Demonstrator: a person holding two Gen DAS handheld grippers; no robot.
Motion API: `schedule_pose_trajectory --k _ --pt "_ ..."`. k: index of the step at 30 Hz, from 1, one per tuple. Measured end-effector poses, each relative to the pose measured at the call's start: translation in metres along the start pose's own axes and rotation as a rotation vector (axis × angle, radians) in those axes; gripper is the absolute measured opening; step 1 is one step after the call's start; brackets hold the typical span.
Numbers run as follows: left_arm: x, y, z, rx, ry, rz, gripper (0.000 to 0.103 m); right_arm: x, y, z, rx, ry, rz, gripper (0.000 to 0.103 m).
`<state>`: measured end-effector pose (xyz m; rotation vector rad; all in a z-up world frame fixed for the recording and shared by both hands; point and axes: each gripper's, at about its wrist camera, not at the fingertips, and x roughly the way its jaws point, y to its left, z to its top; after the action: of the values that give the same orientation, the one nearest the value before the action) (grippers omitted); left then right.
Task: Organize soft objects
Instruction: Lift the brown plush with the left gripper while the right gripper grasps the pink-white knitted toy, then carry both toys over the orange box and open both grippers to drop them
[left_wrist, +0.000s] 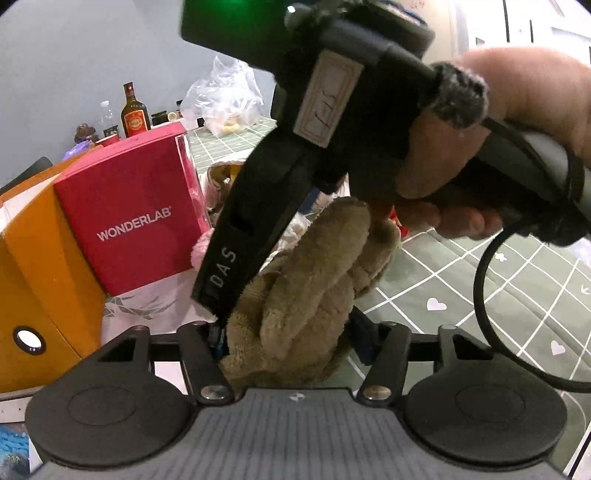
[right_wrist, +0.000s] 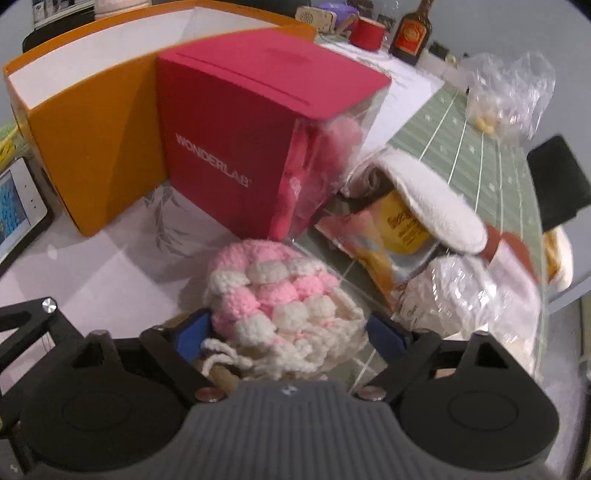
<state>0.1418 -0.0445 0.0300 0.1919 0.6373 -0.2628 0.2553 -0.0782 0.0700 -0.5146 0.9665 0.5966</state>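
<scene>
Inside, the red box (right_wrist: 236, 140) holds pink fluff (right_wrist: 325, 158) — orange box (right_wrist: 92, 122) behind.

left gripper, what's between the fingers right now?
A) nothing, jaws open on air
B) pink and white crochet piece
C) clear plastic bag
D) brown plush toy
D: in the left wrist view the brown plush toy sits clamped in the left gripper, its fabric bulging out past the fingers; the pink and white crochet piece is in front of the right gripper instead.
</scene>
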Motion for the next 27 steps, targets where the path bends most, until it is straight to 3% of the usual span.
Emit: schedule_pose_trajectory --k 7,13,17,21,27 --pt "-0.01 -0.003 -0.002 0.021 -0.019 -0.002 0.06 -0.009 0.016 -0.011 -0.009 -0.072 -0.105 0.048" --pt "-0.034 -0.006 -0.017 0.09 -0.038 -0.045 0.059 -0.018 0.022 -0.018 0.032 -0.121 -0.153 0.041" --pt "-0.045 0.006 -0.02 0.066 -0.06 -0.092 0.059 -0.043 0.038 -0.02 0.062 -0.233 -0.203 0.04" --pt "-0.054 0.023 -0.02 0.057 -0.079 -0.147 0.059 -0.073 0.044 -0.027 0.194 -0.363 -0.146 0.04" --pt "-0.085 0.047 -0.024 0.02 -0.149 -0.123 0.059 -0.095 0.03 -0.039 0.432 -0.509 0.06 0.04"
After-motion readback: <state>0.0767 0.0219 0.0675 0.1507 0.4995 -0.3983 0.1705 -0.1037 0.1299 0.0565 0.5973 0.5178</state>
